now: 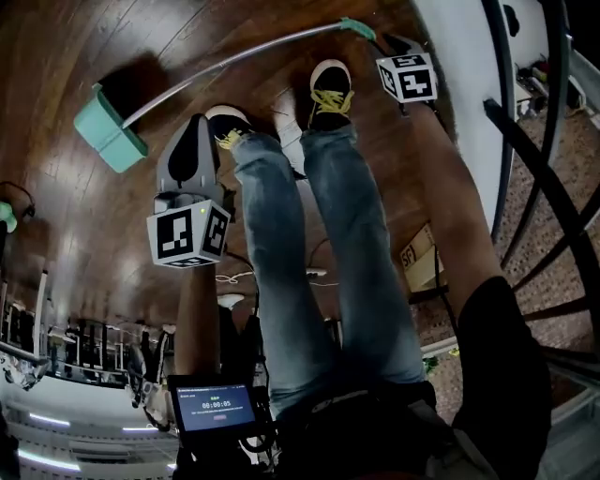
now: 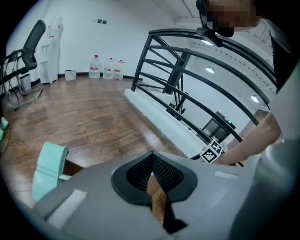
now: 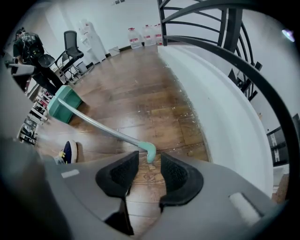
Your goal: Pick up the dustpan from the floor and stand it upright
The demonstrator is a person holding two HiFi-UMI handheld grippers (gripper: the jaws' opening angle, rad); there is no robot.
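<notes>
The dustpan lies flat on the wooden floor, its teal pan (image 1: 108, 127) to the left and a long grey handle (image 1: 234, 58) running right to a teal end grip (image 1: 356, 28). My right gripper (image 1: 386, 42) points steeply down at that grip. In the right gripper view the jaws (image 3: 150, 161) stand apart, and the grip's tip (image 3: 150, 152) sits just ahead of the gap, untouched by the pads. My left gripper (image 1: 195, 122) hangs above the floor beside the pan, which shows as a teal edge (image 2: 47, 171). Its jaws (image 2: 152, 159) are shut and empty.
The person's legs and shoes (image 1: 330, 94) stand between the two grippers, close to the handle. A white curved stair base (image 3: 220, 93) with black railing (image 2: 187, 61) runs along the right. An office chair (image 3: 70, 42) and water bottles (image 2: 108, 68) stand by the far wall.
</notes>
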